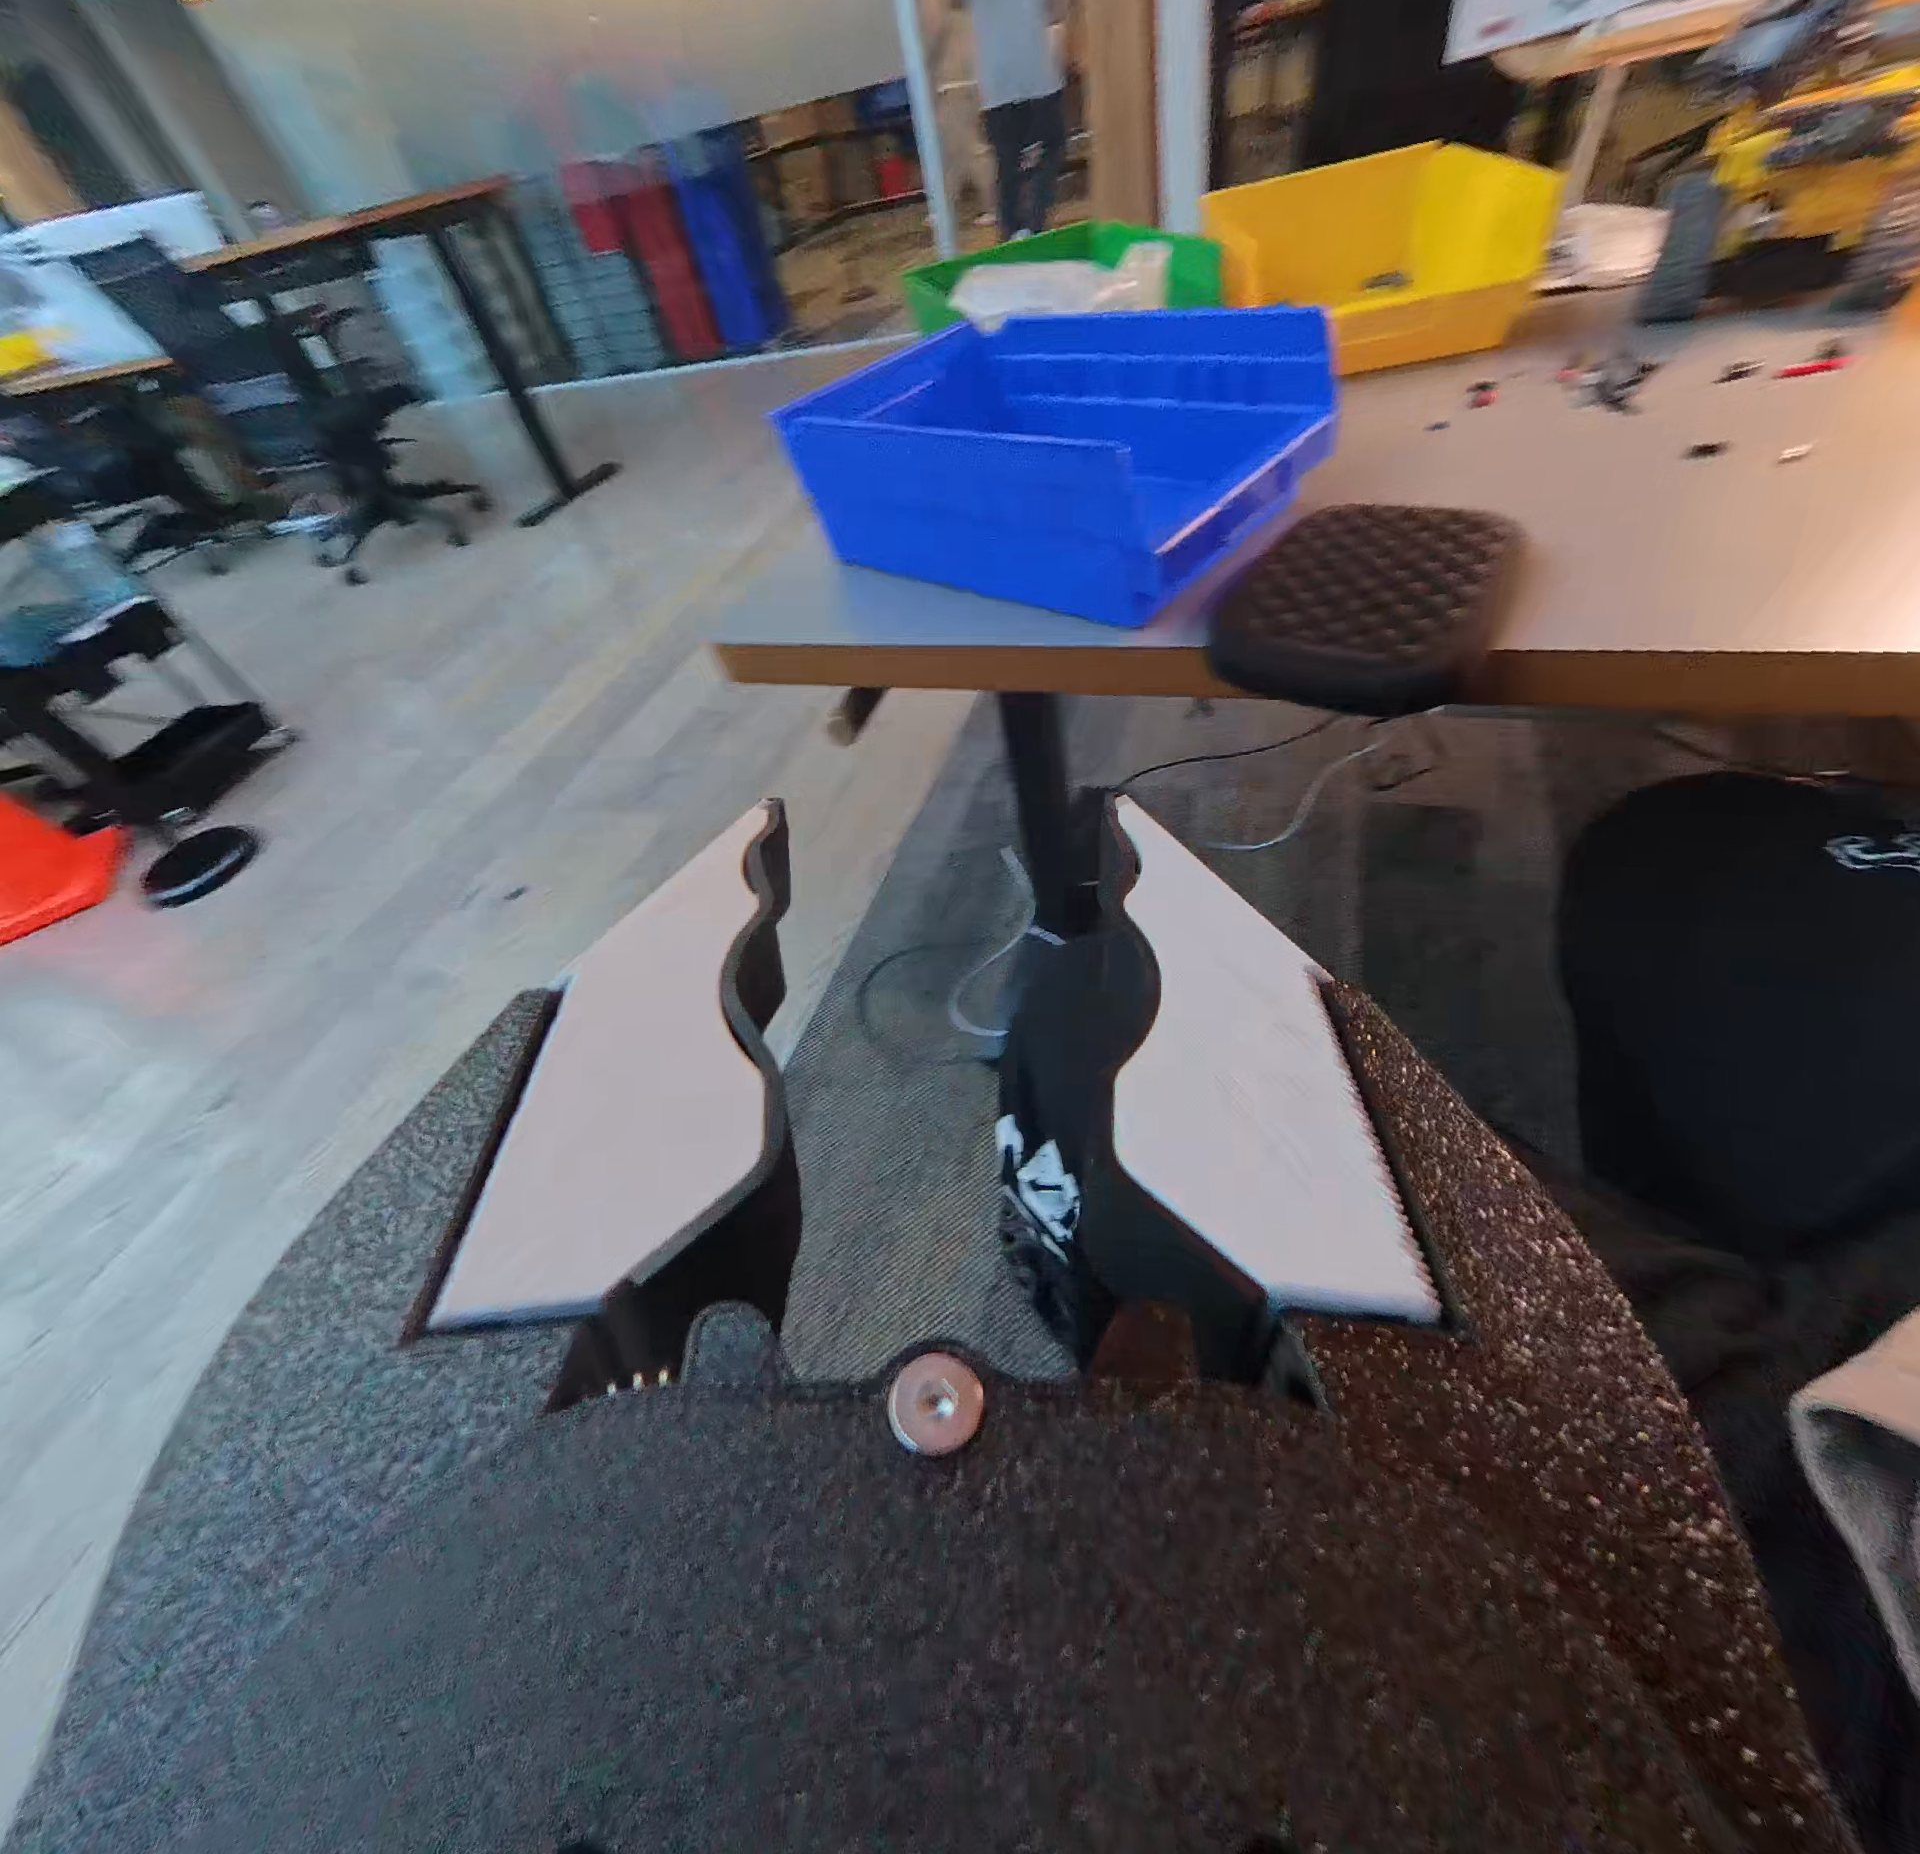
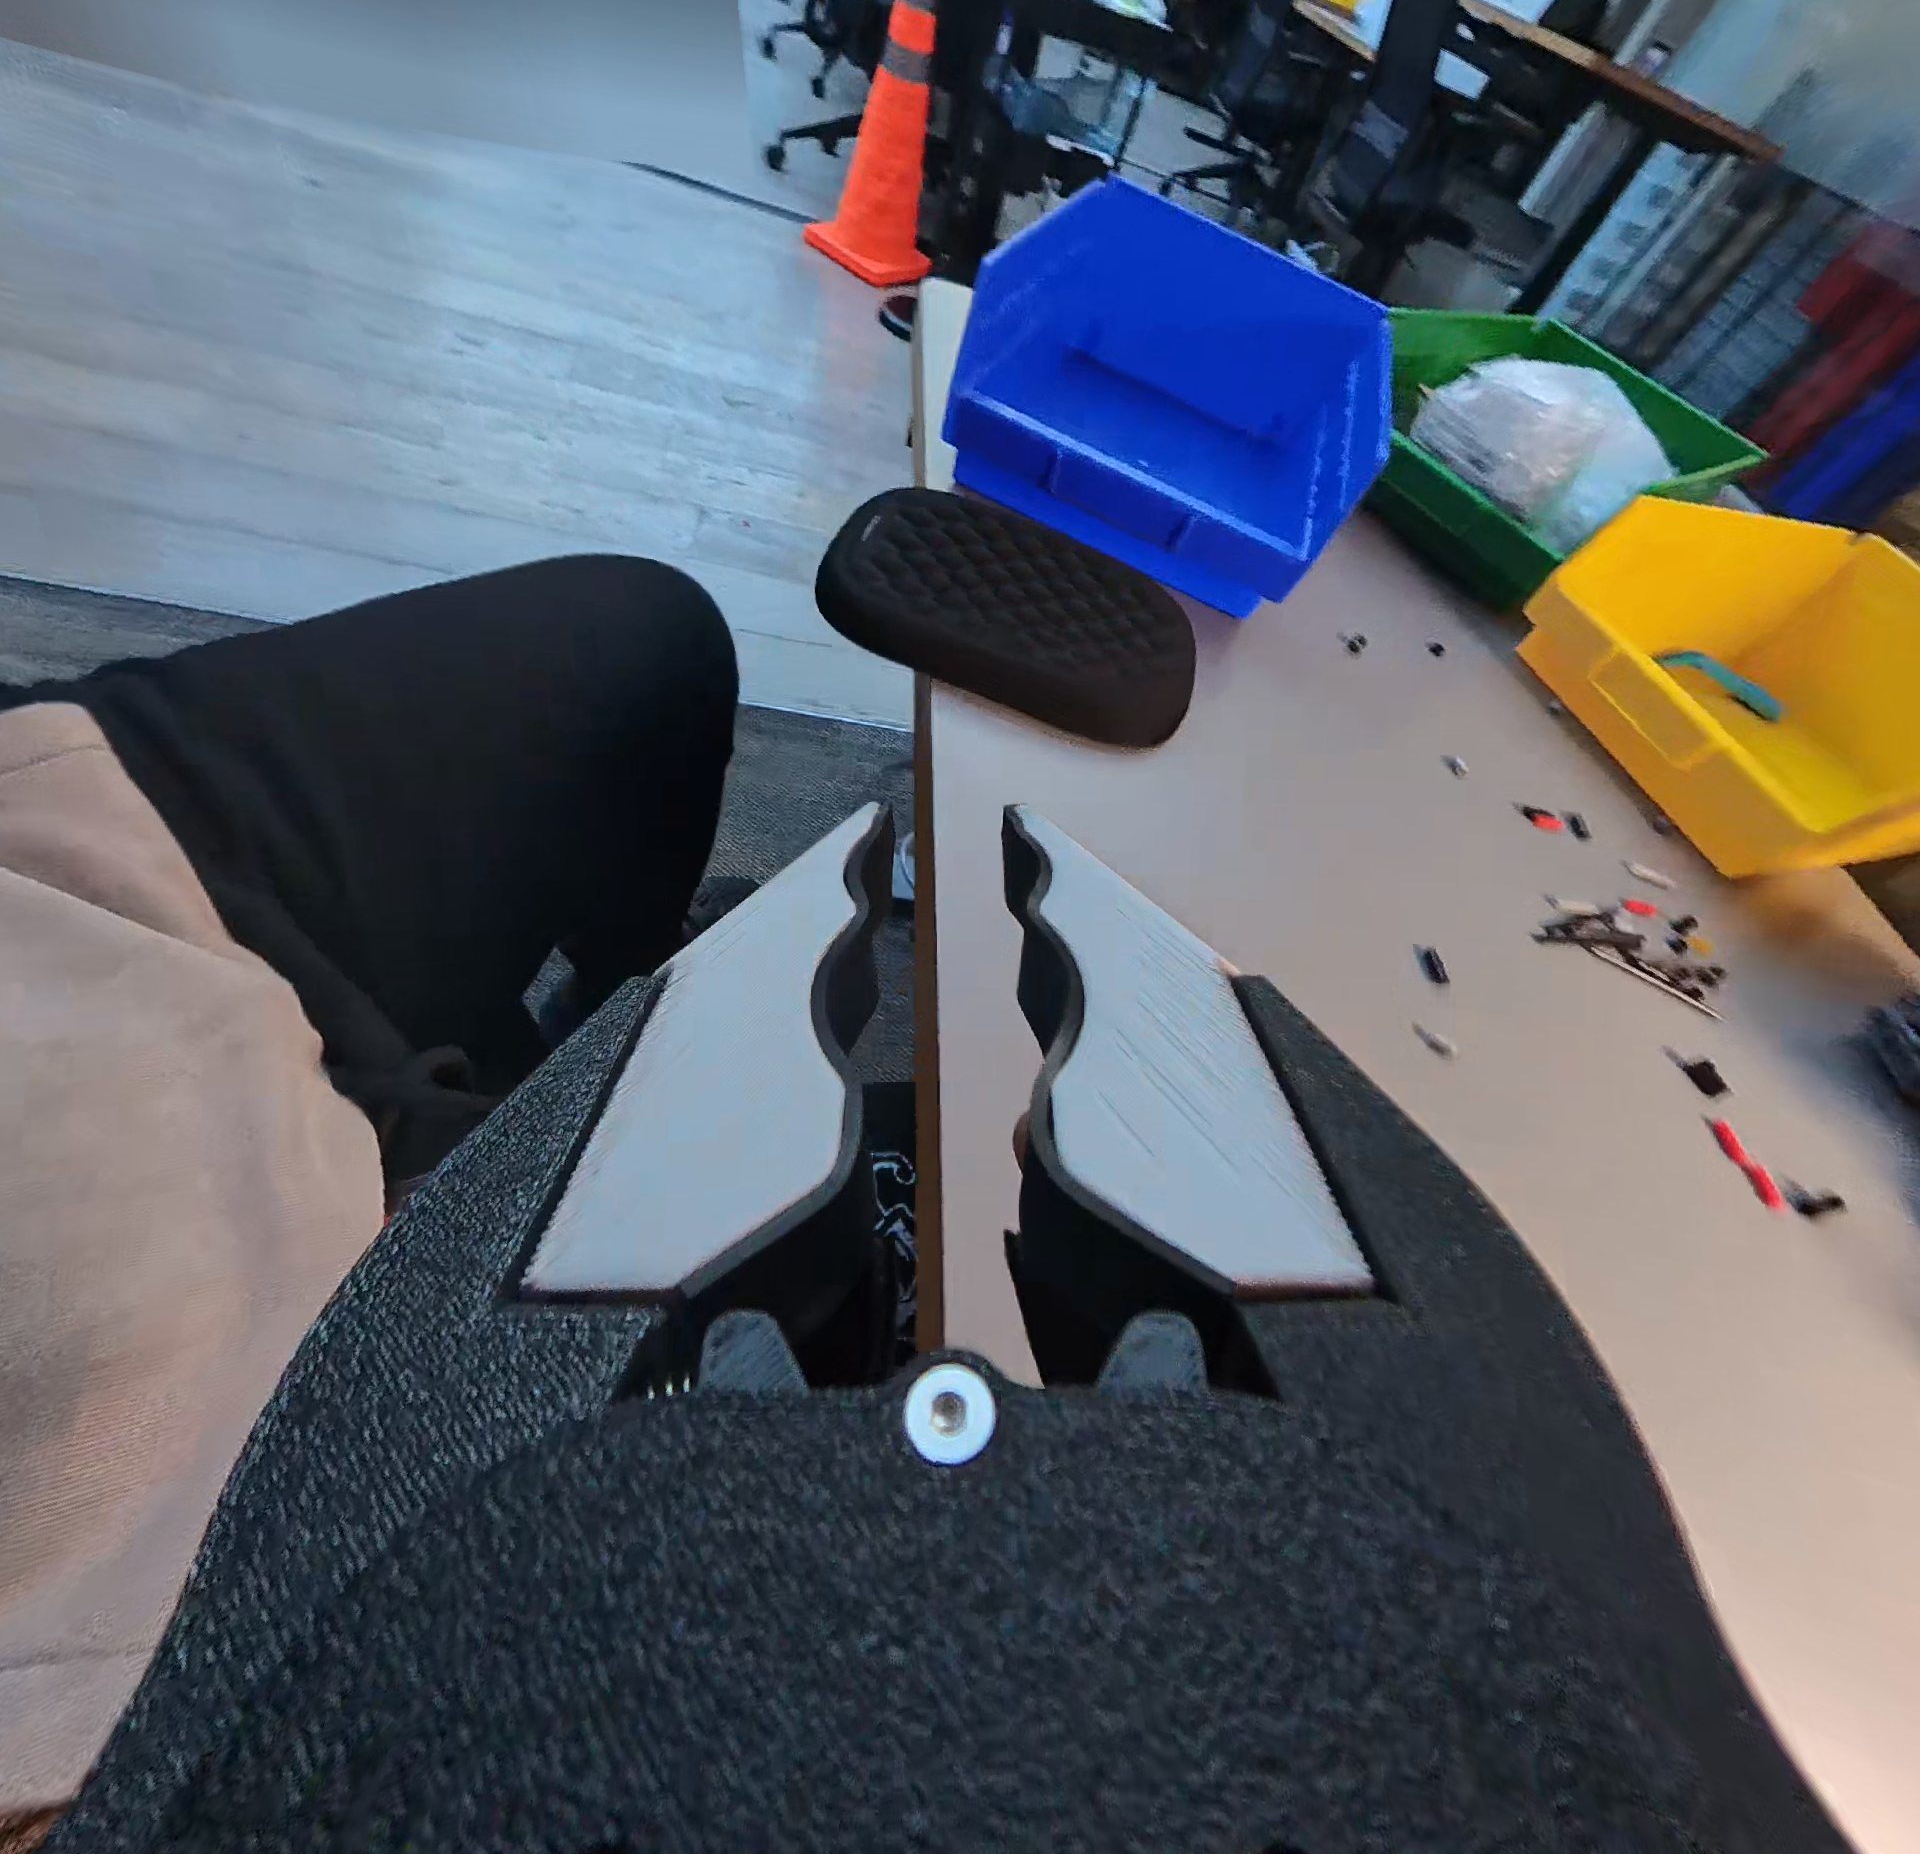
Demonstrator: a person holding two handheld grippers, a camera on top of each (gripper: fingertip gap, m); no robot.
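Both empty and spread wide, the left gripper (image 1: 940,828) is hanging below the pale table's edge (image 1: 935,661) while the right gripper (image 2: 945,828) is straddling it, nearest the black textured oval pad (image 2: 1003,615) beside the blue plastic bin (image 2: 1164,402).

Ahead of the fingers: glossy plastic blue bin (image 2: 1164,391), matt dimpled black pad (image 2: 1003,615), smooth matt table (image 2: 1299,869).

We saw even, soft indoor light, ceiling spots far beyond the left gripper (image 1: 940,817), motion blur ahead of both, and wide-angle bending at edges.
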